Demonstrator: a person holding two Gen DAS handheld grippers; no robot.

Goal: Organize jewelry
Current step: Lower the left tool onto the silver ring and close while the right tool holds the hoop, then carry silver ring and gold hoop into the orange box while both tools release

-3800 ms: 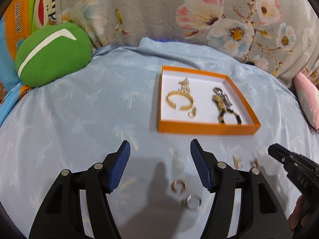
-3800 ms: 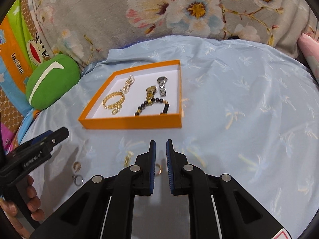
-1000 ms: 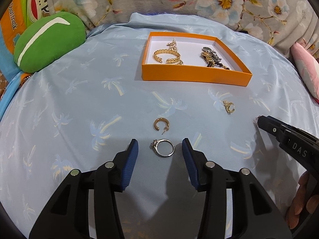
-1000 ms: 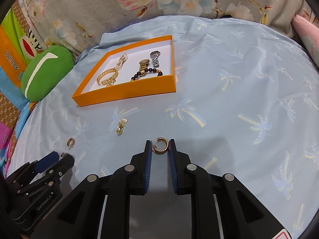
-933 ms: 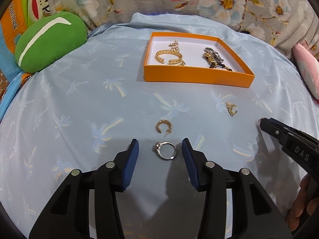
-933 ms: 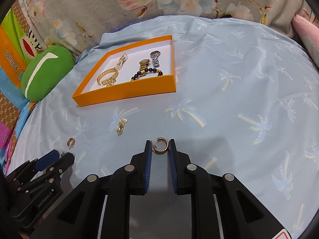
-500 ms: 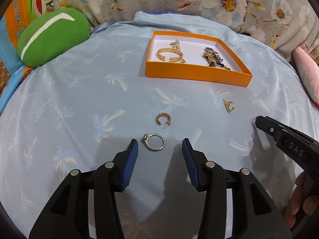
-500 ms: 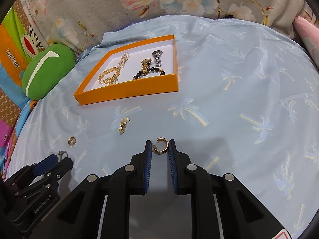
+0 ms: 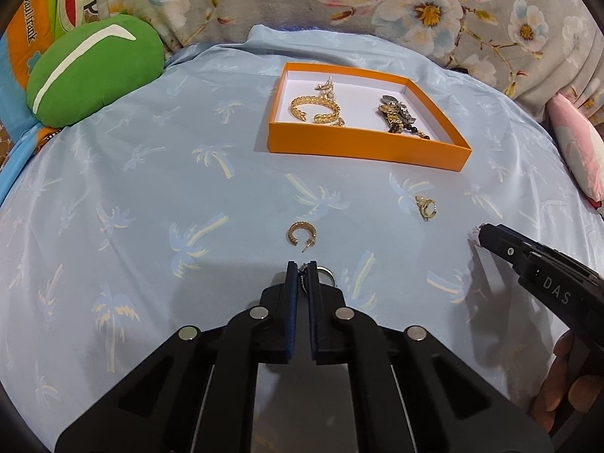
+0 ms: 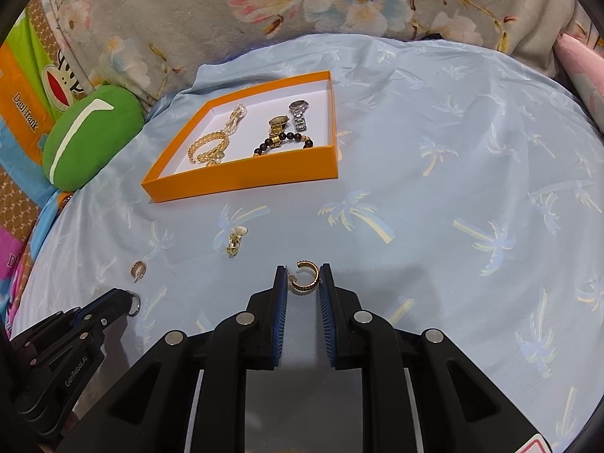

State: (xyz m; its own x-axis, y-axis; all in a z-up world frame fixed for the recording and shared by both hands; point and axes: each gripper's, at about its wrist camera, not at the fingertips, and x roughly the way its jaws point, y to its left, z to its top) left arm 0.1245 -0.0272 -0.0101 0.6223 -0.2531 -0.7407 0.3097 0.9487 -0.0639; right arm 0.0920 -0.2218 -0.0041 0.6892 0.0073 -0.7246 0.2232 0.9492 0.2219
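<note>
My left gripper [image 9: 301,270] is shut on a silver ring [image 9: 324,275] lying on the blue cloth; the ring sticks out to the right of the tips. It also shows in the right wrist view [image 10: 134,302]. My right gripper [image 10: 303,273] stands narrowly parted around a gold hoop earring [image 10: 305,277], jaws beside it. A second gold hoop earring [image 9: 301,233] and a gold clip earring [image 9: 425,207] lie loose on the cloth. The orange tray [image 9: 362,148] holds gold bracelets, watches and a bead bracelet.
A green cushion [image 9: 90,70] sits at the back left. A floral pillow [image 9: 377,7] runs along the back, a pink one [image 9: 577,143] at the right. The blue palm-print cloth [image 9: 151,196] covers the bed.
My left gripper has closed from wide open onto the silver ring. My right gripper stays around the gold hoop earring, barely moved.
</note>
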